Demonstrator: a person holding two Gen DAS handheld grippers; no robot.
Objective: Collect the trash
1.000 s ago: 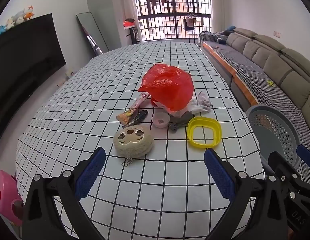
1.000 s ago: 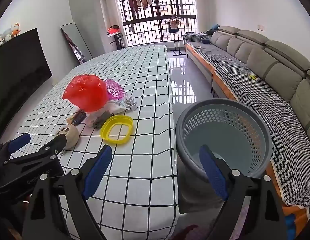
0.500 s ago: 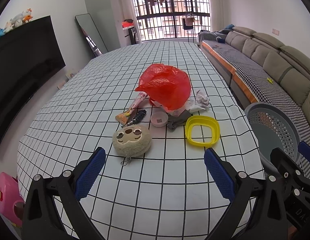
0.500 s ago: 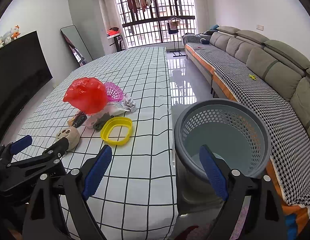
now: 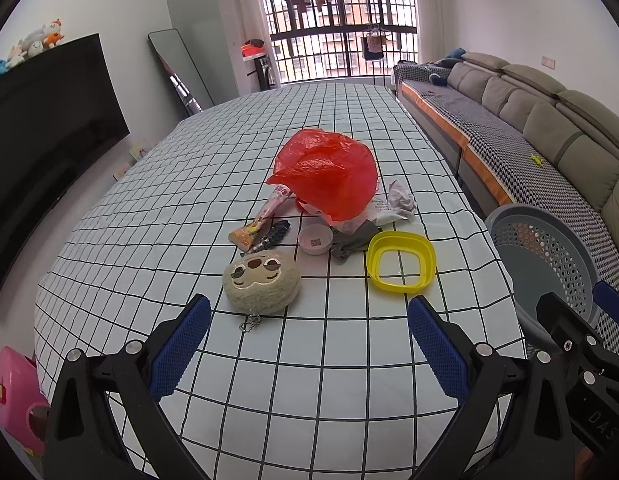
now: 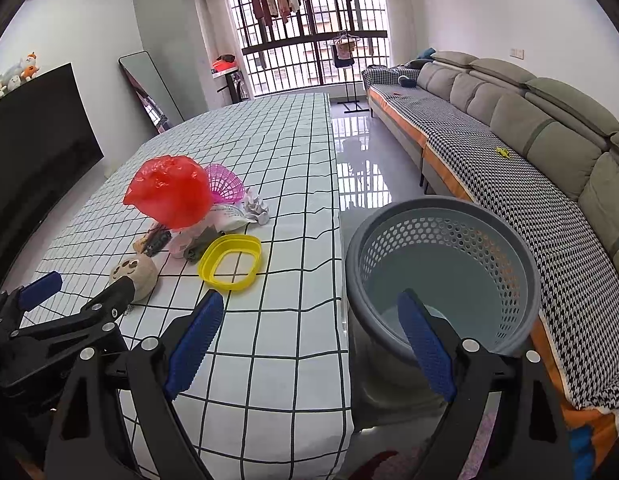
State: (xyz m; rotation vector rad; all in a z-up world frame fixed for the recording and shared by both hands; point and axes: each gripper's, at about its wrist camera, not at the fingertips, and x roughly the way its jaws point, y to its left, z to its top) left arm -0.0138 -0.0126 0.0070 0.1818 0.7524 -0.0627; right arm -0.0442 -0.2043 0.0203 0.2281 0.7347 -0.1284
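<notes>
A pile lies mid-table: a red plastic bag (image 5: 327, 178), a snack wrapper (image 5: 261, 220), crumpled white paper (image 5: 399, 200), a small pink cup (image 5: 315, 240), a grey rag (image 5: 351, 240), a yellow ring lid (image 5: 401, 266) and a beige plush face (image 5: 261, 282). A grey perforated bin (image 6: 441, 268) stands on the floor off the table's right edge. My left gripper (image 5: 307, 344) is open and empty over the near table, short of the plush. My right gripper (image 6: 309, 340) is open and empty near the table's right edge, beside the bin.
The table has a white grid cloth (image 5: 309, 368). A pink mesh basket (image 6: 225, 184) sits behind the red bag. A long sofa (image 6: 529, 140) runs along the right, a black TV (image 5: 41, 128) along the left. A pink box (image 5: 13, 396) sits at the lower left.
Both grippers have drawn back slightly and risen; the pile and the bin sit a little farther off in view. Nothing was picked up.
</notes>
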